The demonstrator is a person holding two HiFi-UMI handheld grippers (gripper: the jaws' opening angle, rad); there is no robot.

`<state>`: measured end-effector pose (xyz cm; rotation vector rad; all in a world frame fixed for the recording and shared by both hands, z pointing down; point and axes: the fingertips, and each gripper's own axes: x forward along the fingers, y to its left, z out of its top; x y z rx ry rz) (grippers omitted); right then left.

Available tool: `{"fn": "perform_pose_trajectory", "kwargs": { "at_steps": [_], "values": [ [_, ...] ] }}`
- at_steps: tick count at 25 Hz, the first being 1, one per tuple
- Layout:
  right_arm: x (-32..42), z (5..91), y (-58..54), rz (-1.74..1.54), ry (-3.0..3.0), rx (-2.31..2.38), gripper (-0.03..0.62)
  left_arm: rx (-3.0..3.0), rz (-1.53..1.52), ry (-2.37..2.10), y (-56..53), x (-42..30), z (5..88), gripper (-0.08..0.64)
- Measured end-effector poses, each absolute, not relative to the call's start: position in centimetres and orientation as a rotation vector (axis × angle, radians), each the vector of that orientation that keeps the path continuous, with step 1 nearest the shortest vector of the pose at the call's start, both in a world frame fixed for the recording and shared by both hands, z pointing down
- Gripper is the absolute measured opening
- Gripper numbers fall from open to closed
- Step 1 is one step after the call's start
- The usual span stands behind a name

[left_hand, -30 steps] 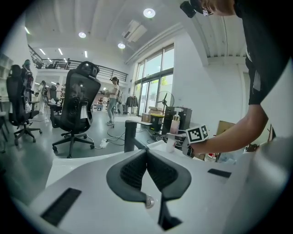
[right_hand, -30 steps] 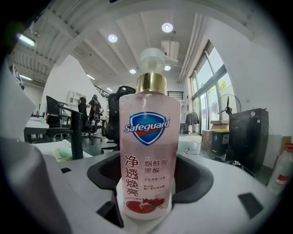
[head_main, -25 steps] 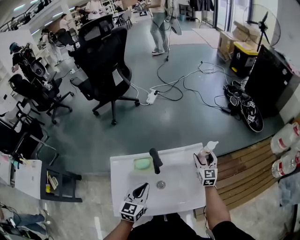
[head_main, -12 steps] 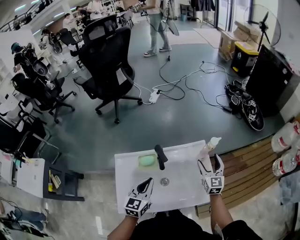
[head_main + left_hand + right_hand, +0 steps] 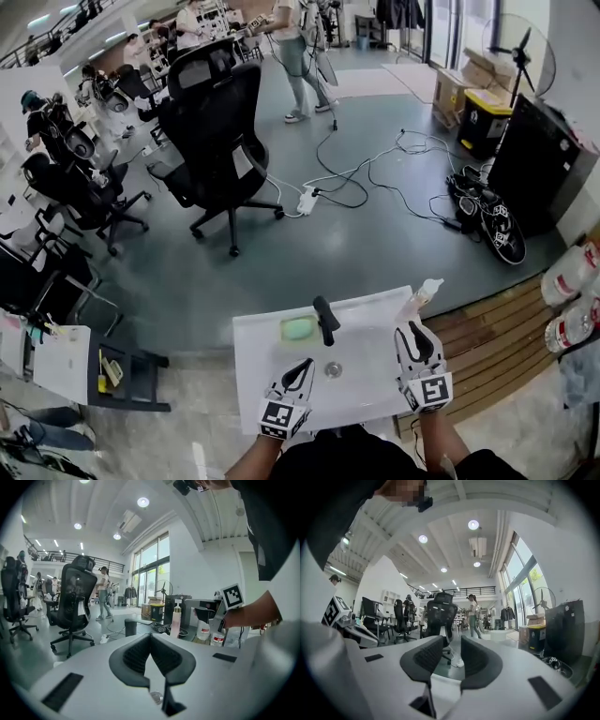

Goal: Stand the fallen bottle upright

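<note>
Right tongs [image 5: 418, 330] are closing empty; left tongs [image 5: 302, 365] sit together. Pale plastic pump bottle [image 5: 420, 296], upright at a corner of the white sink [image 5: 255, 361], looks light and slick: grip mid-body.

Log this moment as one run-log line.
pale pump bottle upright at corner of white sink | right gripper off bottle, jaws closing, nothing between | left gripper shut, empty

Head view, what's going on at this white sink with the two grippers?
A person holds a gripper in each hand over a white sink. The pump bottle stands upright at the sink's far right corner, held by nothing. The right gripper sits just short of it, jaws closing with nothing between them. The left gripper hangs shut and empty near the drain.
</note>
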<state>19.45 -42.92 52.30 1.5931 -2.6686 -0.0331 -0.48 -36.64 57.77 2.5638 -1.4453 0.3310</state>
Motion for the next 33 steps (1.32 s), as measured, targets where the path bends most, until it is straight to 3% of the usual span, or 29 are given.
{"fn": "perform_pose_trajectory", "kwargs": {
  "at_steps": [5,33],
  "values": [
    [18.2,50.0,-42.9,-0.022,-2.694,1.585,0.015,2.633,0.282,-1.458,-37.0,0.1,55.2,0.018],
    [12.3,44.4,-43.1,-0.306,-2.73,1.481,0.011,2.625,0.125,-1.624,-38.2,-3.3,49.8,0.018]
  ]
}}
